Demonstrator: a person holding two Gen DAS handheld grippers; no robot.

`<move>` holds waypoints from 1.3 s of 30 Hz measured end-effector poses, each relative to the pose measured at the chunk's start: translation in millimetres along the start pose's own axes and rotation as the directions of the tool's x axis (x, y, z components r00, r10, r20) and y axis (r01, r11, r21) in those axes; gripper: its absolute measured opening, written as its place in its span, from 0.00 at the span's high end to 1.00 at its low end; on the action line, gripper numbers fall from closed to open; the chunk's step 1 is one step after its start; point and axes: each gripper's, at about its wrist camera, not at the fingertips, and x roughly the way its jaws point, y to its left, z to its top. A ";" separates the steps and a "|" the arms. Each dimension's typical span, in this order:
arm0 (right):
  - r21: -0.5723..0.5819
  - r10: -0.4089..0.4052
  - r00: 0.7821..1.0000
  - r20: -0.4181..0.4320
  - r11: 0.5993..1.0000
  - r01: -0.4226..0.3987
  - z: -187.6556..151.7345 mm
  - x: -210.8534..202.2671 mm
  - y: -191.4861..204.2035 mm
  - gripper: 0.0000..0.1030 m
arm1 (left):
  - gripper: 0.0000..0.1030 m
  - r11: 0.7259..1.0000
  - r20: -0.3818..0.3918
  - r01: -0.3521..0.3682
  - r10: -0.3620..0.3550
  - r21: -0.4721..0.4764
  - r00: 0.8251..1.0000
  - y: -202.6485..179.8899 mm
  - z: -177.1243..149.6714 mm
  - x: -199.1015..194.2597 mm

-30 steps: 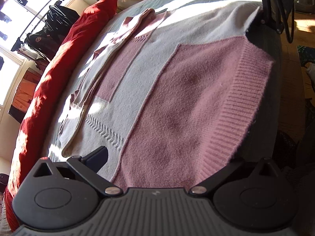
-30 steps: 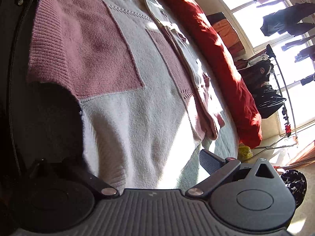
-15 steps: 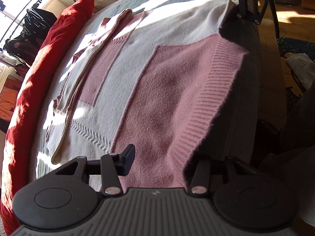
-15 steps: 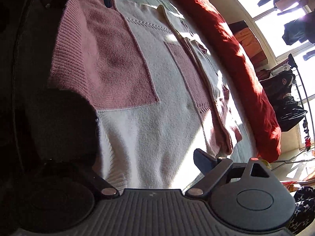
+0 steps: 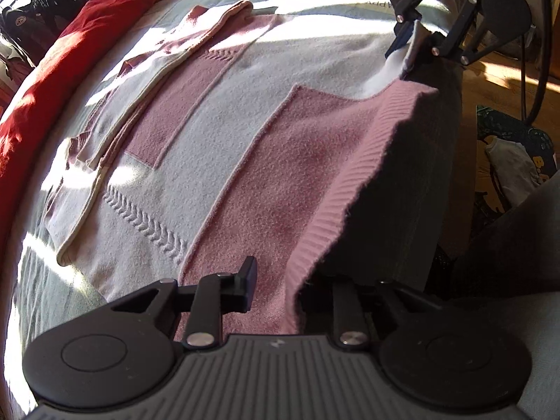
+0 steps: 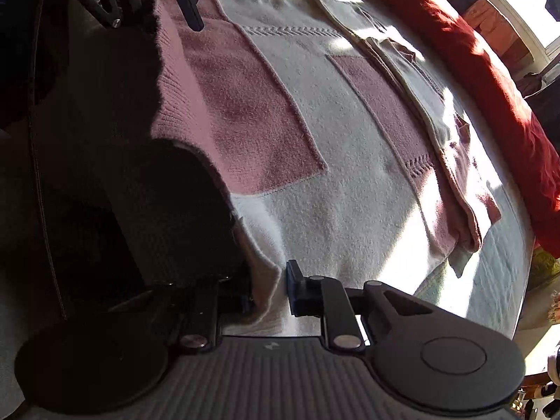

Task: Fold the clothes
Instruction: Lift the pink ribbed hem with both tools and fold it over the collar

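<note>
closing on the sweater (image 5: 224, 161) hem at both corners: left gripper (image 5: 276, 290) on pink ribbing, right gripper (image 6: 269, 290) on white edge.

Left gripper (image 5: 276, 290) angled steeply downward, jaws closing on the sweater (image 5: 245, 161) hem at the bed's near edge. Right gripper (image 6: 269, 290) likewise angled down, jaws closing on the same hem.
</note>
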 end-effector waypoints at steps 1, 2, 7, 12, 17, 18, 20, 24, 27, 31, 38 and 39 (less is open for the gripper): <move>0.009 0.018 1.000 -0.004 1.000 -0.018 0.7 -1.0 -2.6 0.82 | 0.86 1.000 0.000 0.002 -0.002 0.006 1.000 0.4 0.9 -0.1; 0.014 0.028 1.000 -0.005 1.000 -0.028 1.2 -2.0 -4.9 0.83 | 0.90 1.000 0.000 0.005 -0.005 0.013 1.000 0.9 2.2 -0.1; 0.027 0.032 0.999 -0.003 0.999 -0.032 6.7 -5.9 -17.0 0.85 | 0.93 1.000 0.012 -0.014 0.014 0.025 1.000 7.5 9.0 0.2; 0.044 0.017 1.000 -0.002 0.999 -0.016 13.6 -6.4 -29.6 0.86 | 0.93 0.999 0.037 -0.045 0.044 0.019 0.998 24.9 16.0 -1.3; 0.048 -0.012 1.000 -0.010 0.999 0.013 21.5 -4.4 -43.5 0.87 | 0.94 0.998 0.064 -0.058 0.057 0.016 0.996 42.4 20.8 -1.0; 0.046 -0.019 1.000 -0.012 0.999 0.020 23.5 -3.9 -45.7 0.87 | 0.94 0.998 0.070 -0.057 0.056 0.017 0.996 45.9 21.0 -0.4; 0.043 -0.029 0.999 -0.019 0.999 0.030 28.1 -2.4 -50.3 0.87 | 0.94 0.998 0.082 -0.056 0.054 0.021 0.995 52.4 21.4 0.7; 0.026 -0.074 0.997 -0.038 0.997 0.075 38.9 3.0 -60.0 0.87 | 0.95 0.998 0.106 -0.053 0.050 0.023 0.993 68.4 22.1 2.3; 0.023 -0.107 0.992 -0.060 0.994 0.109 49.6 8.1 -69.4 0.87 | 0.95 0.999 0.130 -0.049 0.047 0.018 0.990 85.2 24.4 3.5; 0.030 -0.158 0.984 -0.086 0.986 0.161 64.8 13.7 -85.6 0.87 | 0.95 0.998 0.168 -0.053 0.049 0.019 0.985 111.8 30.8 5.7; 0.050 -0.254 0.964 -0.082 0.965 0.259 87.7 31.3 -123.4 0.87 | 0.95 0.995 0.216 -0.099 0.097 0.002 0.972 154.0 48.2 19.6; 0.043 -0.266 0.961 -0.075 0.962 0.269 90.2 34.8 -129.8 0.87 | 0.95 0.994 0.218 -0.110 0.108 -0.002 0.970 159.2 51.3 22.8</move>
